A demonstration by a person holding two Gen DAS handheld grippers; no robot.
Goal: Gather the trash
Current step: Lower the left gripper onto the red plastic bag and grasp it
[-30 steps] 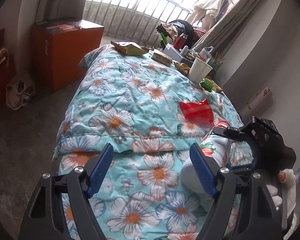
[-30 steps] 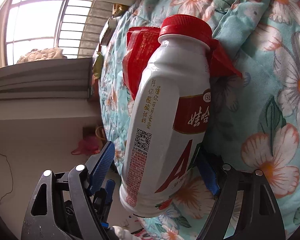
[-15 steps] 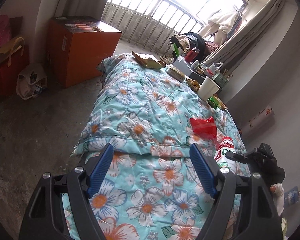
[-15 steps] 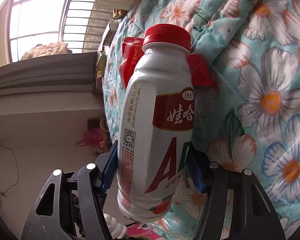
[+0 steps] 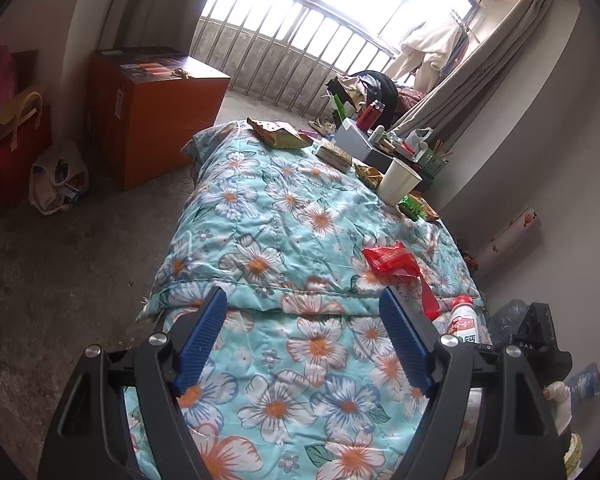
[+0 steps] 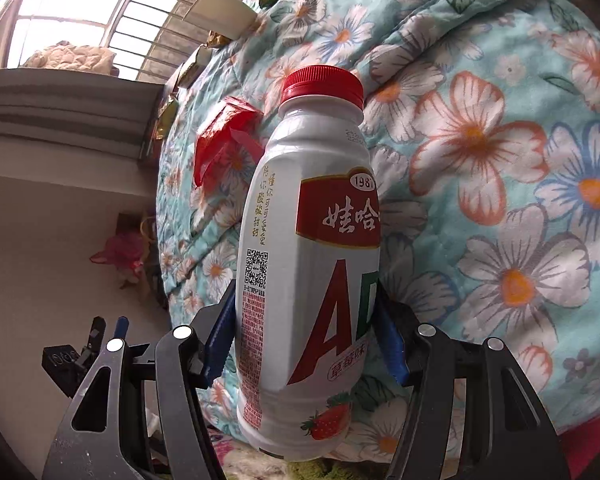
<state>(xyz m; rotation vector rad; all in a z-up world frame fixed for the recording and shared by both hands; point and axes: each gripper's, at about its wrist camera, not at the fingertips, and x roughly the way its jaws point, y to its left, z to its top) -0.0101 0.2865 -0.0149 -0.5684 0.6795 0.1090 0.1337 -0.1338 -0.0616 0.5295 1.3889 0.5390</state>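
A white drink bottle [image 6: 308, 264] with a red cap and a red label sits between the blue pads of my right gripper [image 6: 304, 308], which is shut on its lower body. The bottle hangs just above the floral quilt [image 6: 500, 160]. In the left wrist view the same bottle [image 5: 464, 320] shows at the quilt's right edge. A crumpled red wrapper [image 5: 394, 262] lies on the quilt beyond it, also visible as the red wrapper [image 6: 220, 140] behind the bottle. My left gripper [image 5: 302, 296] hovers open over the near end of the quilt [image 5: 260, 220] with nothing between its pads.
Further up the bed lie a paper cup [image 5: 398, 182], a green packet [image 5: 416, 206] and snack bags [image 5: 278, 134]. Beyond them stands a cluttered low table [image 5: 360, 140]. Left of the bed are bare floor [image 5: 80, 260], an orange box [image 5: 156, 108] and bags [image 5: 58, 178].
My right gripper's pads closed onto the bottle and carried it off the quilt, away from the red wrapper. The left gripper drew back and rose, so the bed looks farther.
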